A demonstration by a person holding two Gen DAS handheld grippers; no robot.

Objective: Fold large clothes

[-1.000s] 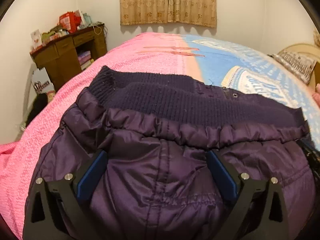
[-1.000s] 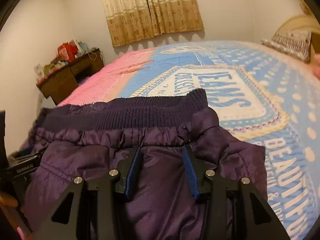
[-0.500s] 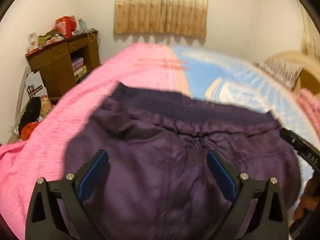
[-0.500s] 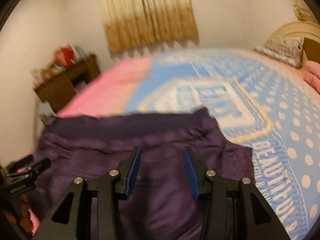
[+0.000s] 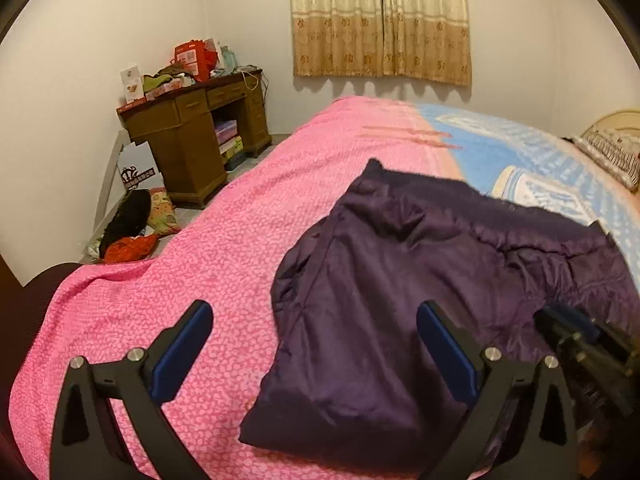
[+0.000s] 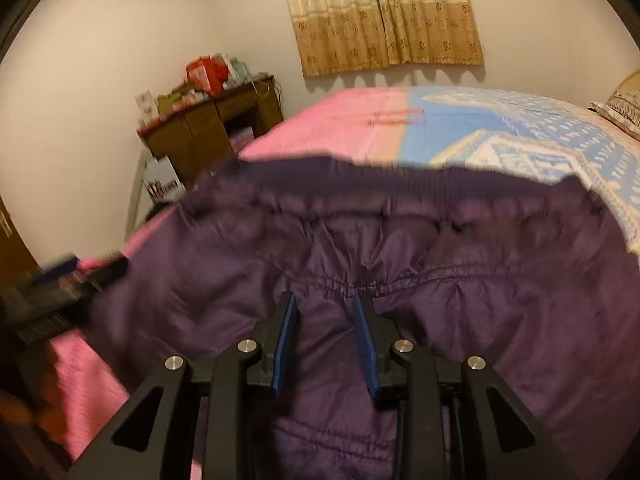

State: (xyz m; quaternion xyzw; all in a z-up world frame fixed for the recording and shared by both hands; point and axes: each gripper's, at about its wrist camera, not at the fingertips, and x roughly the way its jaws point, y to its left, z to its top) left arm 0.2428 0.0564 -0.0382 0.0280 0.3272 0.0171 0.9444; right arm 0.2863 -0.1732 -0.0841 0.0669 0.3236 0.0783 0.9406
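A dark purple padded jacket lies folded on a bed, across the pink blanket and the blue printed cover. My left gripper hovers open and wide over the jacket's left edge, gripping nothing. In the right wrist view the jacket fills the lower frame. My right gripper has its jaws closing on a gathered fold of the fabric near a stitched seam, and wrinkles radiate from its tips. The right gripper also shows at the lower right of the left wrist view. The left gripper is a blur at the left.
A brown wooden desk piled with boxes stands against the far left wall. Bags and cloth lie on the floor beside the bed. A beige curtain hangs on the back wall. A patterned pillow lies at the right.
My left gripper drew back and leftwards off the jacket, so more pink blanket shows. My right gripper slid left over the jacket and its jaws narrowed on a fold.
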